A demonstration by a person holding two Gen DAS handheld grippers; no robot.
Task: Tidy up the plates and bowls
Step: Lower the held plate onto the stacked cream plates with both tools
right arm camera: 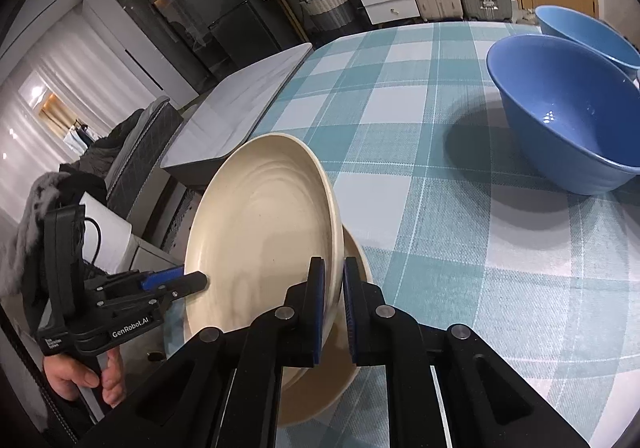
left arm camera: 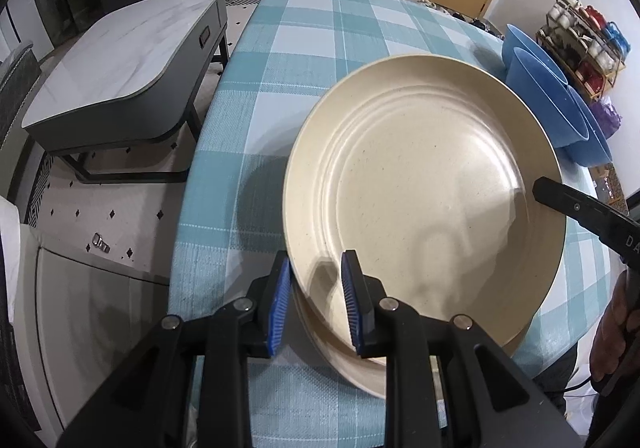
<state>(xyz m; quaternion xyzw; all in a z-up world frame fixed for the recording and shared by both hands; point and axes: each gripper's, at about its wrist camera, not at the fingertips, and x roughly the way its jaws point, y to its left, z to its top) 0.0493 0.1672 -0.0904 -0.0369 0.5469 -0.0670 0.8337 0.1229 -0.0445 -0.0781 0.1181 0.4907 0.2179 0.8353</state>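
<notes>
A cream plate (left arm camera: 424, 192) is held tilted above a second cream plate (left arm camera: 344, 364) that lies on the checked tablecloth. My left gripper (left arm camera: 316, 304) straddles the upper plate's near rim with its blue pads wide apart. My right gripper (right arm camera: 333, 308) is shut on the upper plate's (right arm camera: 264, 232) opposite rim; the lower plate (right arm camera: 320, 388) shows beneath it. The right gripper also shows in the left wrist view (left arm camera: 560, 200), and the left gripper in the right wrist view (right arm camera: 176, 284). Two blue bowls (right arm camera: 568, 116) (right arm camera: 588, 34) stand apart at the table's far right.
The table (left arm camera: 304, 60) has a blue and white checked cloth; its left edge drops to the floor. A grey marble coffee table (left arm camera: 116, 68) stands to the left. A rack of cups (left arm camera: 580, 40) stands beyond the bowls (left arm camera: 552, 100).
</notes>
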